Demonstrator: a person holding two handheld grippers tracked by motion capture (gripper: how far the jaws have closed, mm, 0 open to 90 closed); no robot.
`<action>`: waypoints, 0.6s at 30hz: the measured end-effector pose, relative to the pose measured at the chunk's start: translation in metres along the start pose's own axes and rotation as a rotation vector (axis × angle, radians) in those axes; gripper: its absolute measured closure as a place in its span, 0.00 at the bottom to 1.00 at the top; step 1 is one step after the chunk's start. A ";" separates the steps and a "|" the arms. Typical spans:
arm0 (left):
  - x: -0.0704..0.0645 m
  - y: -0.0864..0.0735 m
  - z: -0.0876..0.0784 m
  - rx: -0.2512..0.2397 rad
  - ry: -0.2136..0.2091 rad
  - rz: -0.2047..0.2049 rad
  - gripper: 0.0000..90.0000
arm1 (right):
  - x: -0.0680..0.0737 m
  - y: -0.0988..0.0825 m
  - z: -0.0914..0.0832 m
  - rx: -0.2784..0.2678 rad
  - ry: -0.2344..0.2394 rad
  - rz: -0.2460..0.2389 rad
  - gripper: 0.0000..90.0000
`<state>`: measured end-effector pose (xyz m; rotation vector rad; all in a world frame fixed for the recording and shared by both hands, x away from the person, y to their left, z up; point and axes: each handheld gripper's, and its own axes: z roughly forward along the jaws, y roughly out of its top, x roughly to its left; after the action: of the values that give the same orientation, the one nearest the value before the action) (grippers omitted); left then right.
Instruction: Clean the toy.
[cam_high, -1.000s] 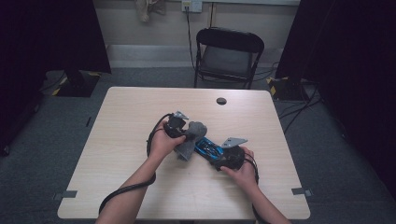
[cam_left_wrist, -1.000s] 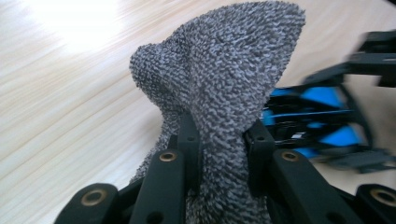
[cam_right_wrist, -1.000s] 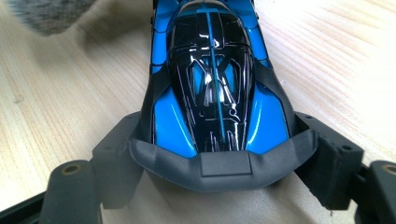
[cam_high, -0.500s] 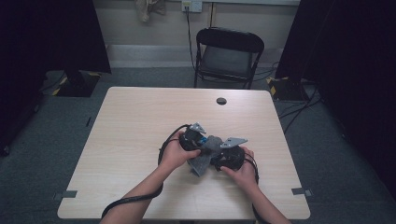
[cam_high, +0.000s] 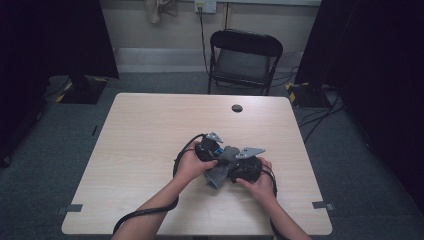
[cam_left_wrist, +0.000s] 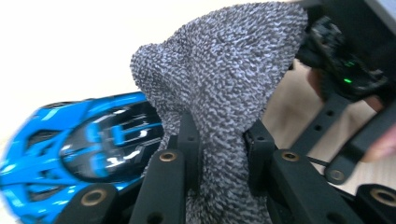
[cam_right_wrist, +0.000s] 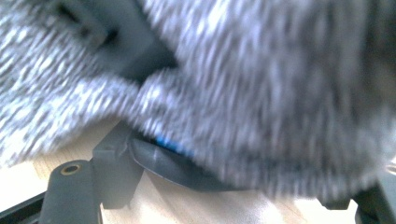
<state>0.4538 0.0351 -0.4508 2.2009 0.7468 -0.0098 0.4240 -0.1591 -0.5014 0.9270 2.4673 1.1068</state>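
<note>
The left tool (cam_left_wrist: 217, 158) pinches a grey knitted cloth (cam_left_wrist: 224, 84) draped over a blue toy car (cam_left_wrist: 79, 144), which the high view hides. The right tool (cam_high: 245, 170) grips that car at the near middle of the bench (cam_high: 150, 130).

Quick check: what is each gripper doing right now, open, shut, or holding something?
Left gripper: shut on the grey cloth.
Right gripper: clamped on the blue toy car, the cloth draped over it.
</note>
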 end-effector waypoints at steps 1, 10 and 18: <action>0.002 0.000 -0.001 -0.007 0.001 -0.009 0.82 | 0.000 0.000 0.000 0.000 0.000 0.000 0.27; 0.030 -0.005 -0.015 -0.023 0.105 -0.054 0.82 | 0.000 0.000 0.000 0.000 0.000 0.000 0.27; 0.045 -0.009 -0.021 -0.032 0.137 -0.095 0.82 | 0.000 0.000 0.000 0.000 0.000 0.000 0.27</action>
<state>0.4816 0.0769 -0.4539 2.1497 0.9215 0.1052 0.4240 -0.1590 -0.5014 0.9270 2.4673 1.1069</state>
